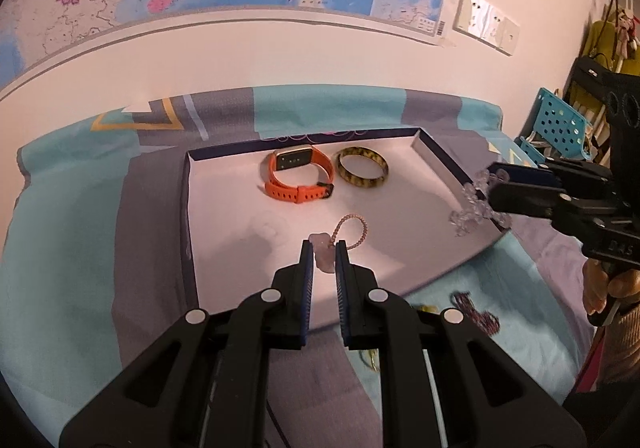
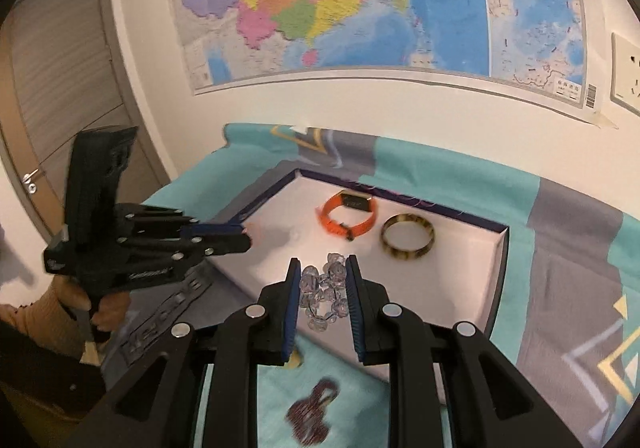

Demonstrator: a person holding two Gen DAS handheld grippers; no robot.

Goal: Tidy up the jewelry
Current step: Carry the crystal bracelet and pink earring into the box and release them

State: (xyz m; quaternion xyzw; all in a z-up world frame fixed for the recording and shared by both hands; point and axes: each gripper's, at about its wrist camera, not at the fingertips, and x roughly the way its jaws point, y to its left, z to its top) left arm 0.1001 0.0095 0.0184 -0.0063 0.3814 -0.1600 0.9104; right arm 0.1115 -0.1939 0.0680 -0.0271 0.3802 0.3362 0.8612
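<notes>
A shallow white tray (image 1: 224, 215) with a dark rim lies on the patterned cloth. In it lie an orange watch band (image 1: 298, 175) and a tortoiseshell bangle (image 1: 362, 167). My left gripper (image 1: 323, 252) is shut on a pink bead bracelet (image 1: 352, 228) with a pale charm, held over the tray's near part. My right gripper (image 2: 323, 276) is shut on a clear crystal bead bracelet (image 2: 324, 292), held above the tray's near right edge; that bracelet also shows in the left wrist view (image 1: 474, 203).
A dark purple bead bracelet (image 2: 310, 412) lies on the cloth in front of the tray, also seen in the left wrist view (image 1: 476, 312). A yellow item (image 1: 370, 360) lies partly hidden under my left gripper. A blue perforated basket (image 1: 560, 123) stands at the right. A wall map (image 2: 360, 7) hangs behind.
</notes>
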